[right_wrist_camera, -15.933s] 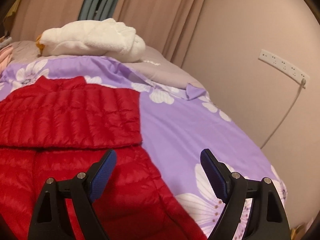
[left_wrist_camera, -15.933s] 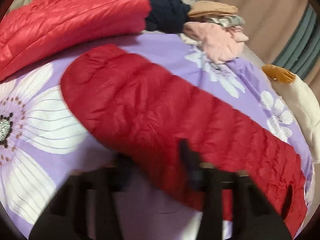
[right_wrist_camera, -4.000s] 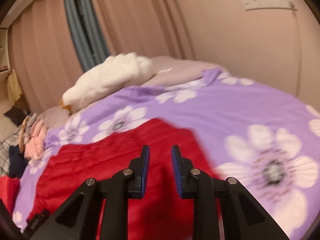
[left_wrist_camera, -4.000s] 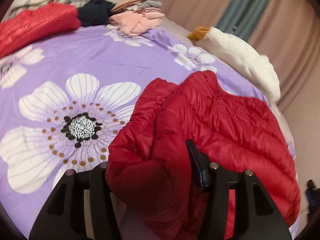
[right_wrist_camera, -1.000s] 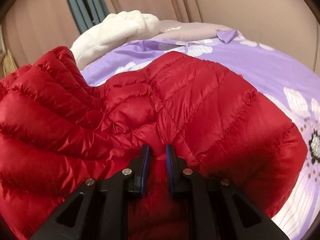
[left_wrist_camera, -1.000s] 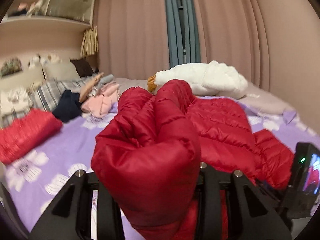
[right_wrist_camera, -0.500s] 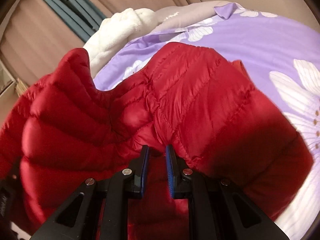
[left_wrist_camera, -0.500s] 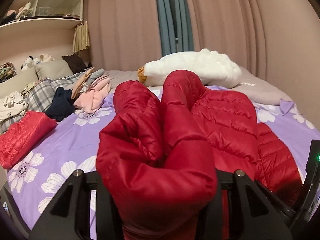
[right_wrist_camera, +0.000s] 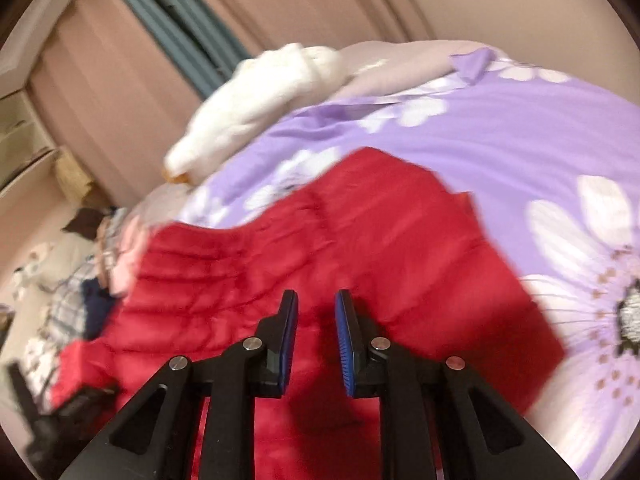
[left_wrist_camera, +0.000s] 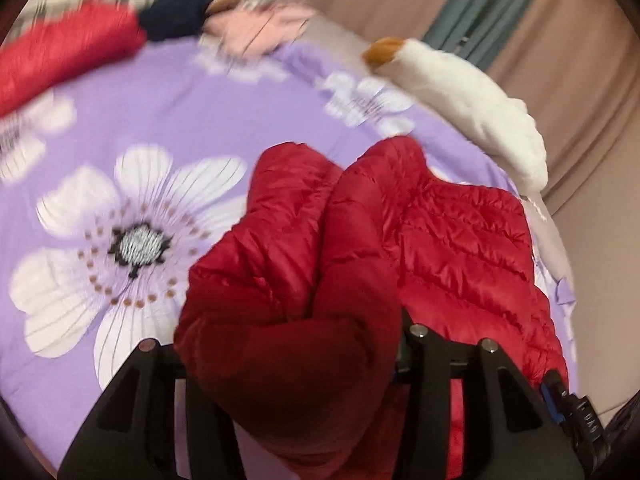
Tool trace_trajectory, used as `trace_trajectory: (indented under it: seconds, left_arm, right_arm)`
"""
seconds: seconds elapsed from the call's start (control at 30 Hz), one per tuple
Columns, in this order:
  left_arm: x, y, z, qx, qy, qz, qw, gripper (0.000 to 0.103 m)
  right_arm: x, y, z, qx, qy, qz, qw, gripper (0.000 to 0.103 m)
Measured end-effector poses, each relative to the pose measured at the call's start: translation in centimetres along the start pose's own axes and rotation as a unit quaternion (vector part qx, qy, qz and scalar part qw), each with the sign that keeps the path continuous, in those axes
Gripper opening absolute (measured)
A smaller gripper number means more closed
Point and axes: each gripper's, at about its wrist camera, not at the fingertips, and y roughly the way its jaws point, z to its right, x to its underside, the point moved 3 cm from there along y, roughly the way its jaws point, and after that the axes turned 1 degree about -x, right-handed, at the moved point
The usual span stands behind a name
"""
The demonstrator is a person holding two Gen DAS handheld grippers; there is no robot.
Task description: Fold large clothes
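A red quilted down jacket [left_wrist_camera: 460, 248] lies folded on the purple flowered bedspread [left_wrist_camera: 168, 108]. My left gripper [left_wrist_camera: 296, 364] is shut on a thick bunch of the jacket, which bulges over and hides its fingertips. In the right wrist view the jacket [right_wrist_camera: 360, 240] lies flat below my right gripper [right_wrist_camera: 316, 308]. The right gripper's blue pads stand a small gap apart and hold nothing; the jacket is beneath them.
A white plush toy [left_wrist_camera: 472, 96] lies along the far side of the bed by the curtains. A second folded red jacket [left_wrist_camera: 68, 48], a navy garment [left_wrist_camera: 172, 20] and pink clothes [left_wrist_camera: 256, 28] lie at the head end. A beige wall [right_wrist_camera: 520, 0] borders the bed.
Both grippers have dropped toward the bed with the jacket. The right gripper has let go of the jacket, and its pads have parted a little. The left still holds its bunch.
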Motion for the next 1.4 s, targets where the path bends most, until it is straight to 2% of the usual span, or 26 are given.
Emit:
trace_trajectory:
  seconds: [0.17,0.23,0.3,0.37,0.43,0.5,0.57,0.67,0.73,0.8,0.87,0.93,1.03,1.17,1.33,1.4]
  left_arm:
    - [0.9,1.3,-2.7,0.046,-0.040,-0.028,0.9978,0.056]
    - [0.5,2.0,-2.8,0.057,-0.044,-0.047,0.9963,0.068]
    - [-0.5,2.4,-3.7,0.075,-0.062,-0.069,0.9928,0.072]
    - [-1.1,2.4,-4.4,0.103,-0.080,-0.087,0.9876,0.074]
    - [-1.6,2.7,-4.3,0.109,-0.072,-0.103,0.9860,0.076]
    - [-2.2,3.1,-3.9,0.107,-0.057,-0.102,0.9874,0.077]
    - [-2.8,3.7,-3.7,0.105,-0.039,-0.097,0.9890,0.080]
    - [-3.6,5.2,-3.9,0.124,-0.047,-0.114,0.9847,0.082]
    - [-3.9,6.2,-4.1,0.136,-0.061,-0.125,0.9809,0.074]
    - [-3.8,6.0,-4.1,0.146,-0.068,-0.109,0.9809,0.061]
    - [-3.9,5.7,-3.5,0.124,-0.060,-0.096,0.9857,0.054]
    - [-3.6,4.7,-2.4,0.100,-0.029,-0.064,0.9925,0.048]
    - [-3.2,4.2,-1.4,0.067,0.003,-0.033,0.9972,0.045]
    - [-2.8,4.1,-1.7,0.058,0.005,-0.021,0.9981,0.045]
    - [-2.9,4.2,-1.8,0.055,0.002,-0.021,0.9983,0.045]
    - [-3.0,4.5,-1.9,0.057,-0.008,-0.023,0.9981,0.045]
  right_arm:
    - [1.3,1.5,-4.2,-0.048,-0.055,-0.014,0.997,0.018]
    - [2.1,3.3,-4.7,-0.020,-0.067,-0.036,0.997,0.018]
    - [2.9,5.0,-4.5,0.010,-0.073,-0.047,0.996,0.018]
    - [3.3,6.0,-4.2,0.024,-0.079,-0.039,0.996,0.017]
    - [3.6,6.5,-4.3,0.038,-0.087,-0.035,0.995,0.017]
    - [3.9,6.3,-4.8,0.052,-0.105,-0.029,0.993,0.017]
    - [4.1,6.1,-5.2,0.055,-0.113,-0.026,0.992,0.017]
    - [3.7,6.0,-4.8,0.044,-0.106,-0.030,0.993,0.017]
    - [3.6,5.8,-4.5,0.041,-0.098,-0.031,0.994,0.017]
    - [3.7,5.5,-4.5,0.046,-0.095,-0.026,0.994,0.017]
    - [3.8,4.9,-4.6,0.064,-0.102,-0.016,0.993,0.017]
    - [3.7,4.3,-4.7,0.082,-0.110,-0.004,0.990,0.017]
    - [3.3,3.3,-4.2,0.119,-0.115,0.023,0.986,0.017]
    - [2.3,2.4,-2.9,0.146,-0.098,0.044,0.983,0.017]
    - [2.3,2.7,-2.9,0.152,-0.104,0.041,0.982,0.017]
    - [2.8,3.6,-2.7,0.159,-0.113,0.022,0.981,0.017]
